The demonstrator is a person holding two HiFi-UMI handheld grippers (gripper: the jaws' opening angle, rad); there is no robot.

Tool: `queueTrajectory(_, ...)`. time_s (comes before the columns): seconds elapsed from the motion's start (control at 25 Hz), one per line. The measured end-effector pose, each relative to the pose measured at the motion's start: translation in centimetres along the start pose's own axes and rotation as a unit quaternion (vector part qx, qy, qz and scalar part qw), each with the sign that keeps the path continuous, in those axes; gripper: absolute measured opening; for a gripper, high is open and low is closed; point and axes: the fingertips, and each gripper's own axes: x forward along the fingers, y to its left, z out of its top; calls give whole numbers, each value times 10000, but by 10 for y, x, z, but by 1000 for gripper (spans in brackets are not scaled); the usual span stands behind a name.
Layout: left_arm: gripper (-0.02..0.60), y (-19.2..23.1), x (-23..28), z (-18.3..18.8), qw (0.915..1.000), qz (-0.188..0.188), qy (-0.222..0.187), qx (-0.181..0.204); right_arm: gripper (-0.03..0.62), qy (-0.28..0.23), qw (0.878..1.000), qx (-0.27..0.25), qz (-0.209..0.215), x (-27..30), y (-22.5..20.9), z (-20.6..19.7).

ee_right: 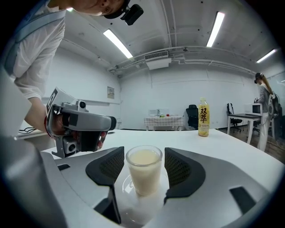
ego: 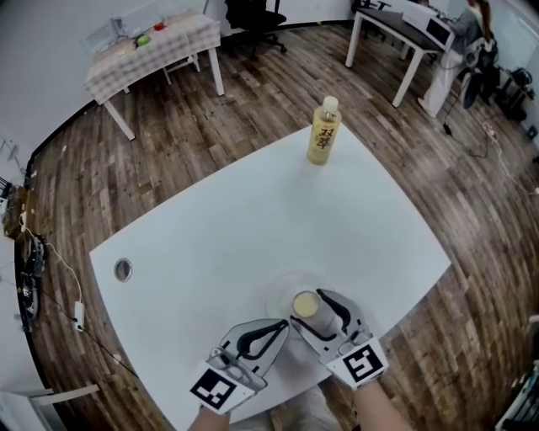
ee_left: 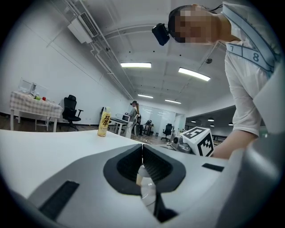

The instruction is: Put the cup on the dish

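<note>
Me, the right gripper, jaws apart with a gap at each pad, cup of pale milky liquid upright between them on a clear dish, left gripper in a hand nearby, yellow bottle far across the white table.

Yellow-labelled bottle stood upright near the far edge of the white table. A round grommet sat at the table's left. Beyond, on the wood floor, were a checked-cloth table, black office chair and white desk.
</note>
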Motion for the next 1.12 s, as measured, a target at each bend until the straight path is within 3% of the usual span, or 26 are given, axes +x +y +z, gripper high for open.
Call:
queueTrajectory(0.52, 6, 1, 2, 7, 9999, 36, 67, -122, 284, -60, 9998, 202, -8, -14, 0, 10)
queueTrajectory(1.12, 6, -17, -14, 40, 9994, -314, -69, 160, 282, -399, 9983, 106, -422, -34, 18, 56)
